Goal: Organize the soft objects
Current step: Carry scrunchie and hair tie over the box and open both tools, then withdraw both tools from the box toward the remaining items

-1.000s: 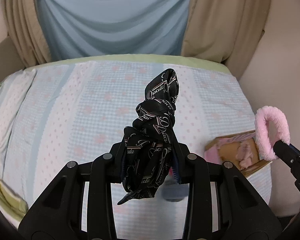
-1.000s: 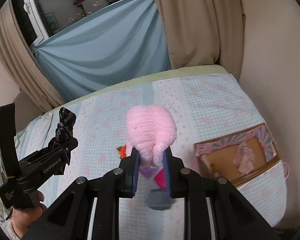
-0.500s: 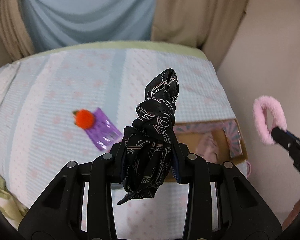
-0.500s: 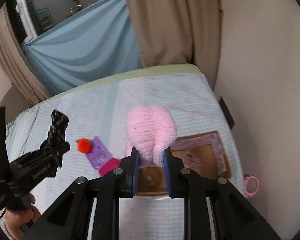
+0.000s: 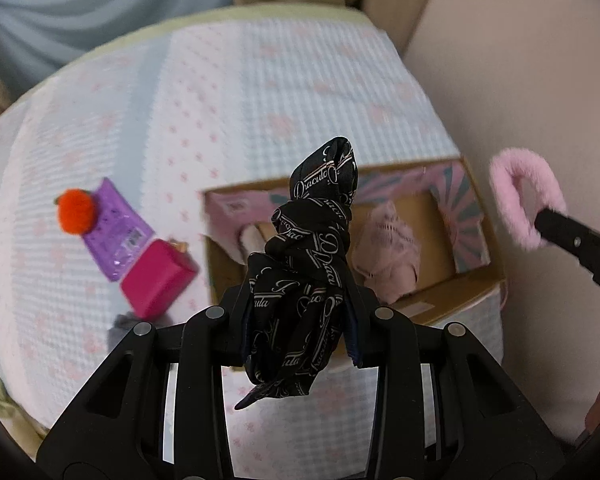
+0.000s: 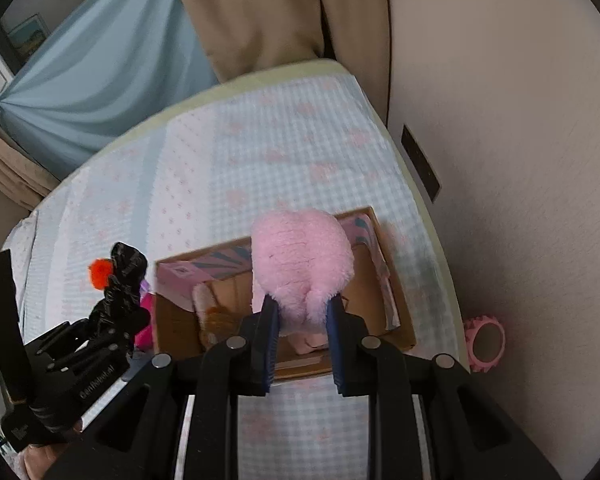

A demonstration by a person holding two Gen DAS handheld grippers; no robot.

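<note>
Bed (image 5: 260,92) with a pale blue and white quilted cover dotted pink: the largest surface, filling both views. It carries everything, so it serves as sorting ground.

Open cardboard box with pink and teal printed flaps (image 5: 466,280), lying at the bed's edge next to the wall. It already contains a dusty-pink knitted cloth (image 5: 388,248), so I judge it the collection point for soft items.

Left hand-held gripper (image 5: 300,320): jaws narrow, clamped on a knotted black satin scarf with white script lettering (image 5: 316,240). The scarf stands up between the pads, over the box's near side, likely for a drop inside.

Right hand-held gripper (image 6: 302,332): jaws nearly closed, pinching a fluffy pink plush loop (image 6: 302,256) by its lower end, poised above the box opening.

Left on the bed, beside the box: a purple foil packet (image 5: 116,236), a magenta rectangular block (image 5: 156,284) touching it, an orange pom-pom (image 5: 75,211) at the packet's far end. Probably sorted out or awaiting a turn; cannot tell which.

View differences: the left wrist shows the plush as an open ring (image 5: 524,204); the right wrist shows only a rounded mass. Only the right wrist shows 1 pink ridged ring (image 6: 485,343) on the floor by the wall, a tan furry item (image 6: 216,320) inside the box, and the scarf (image 6: 122,292) from its side.
</note>
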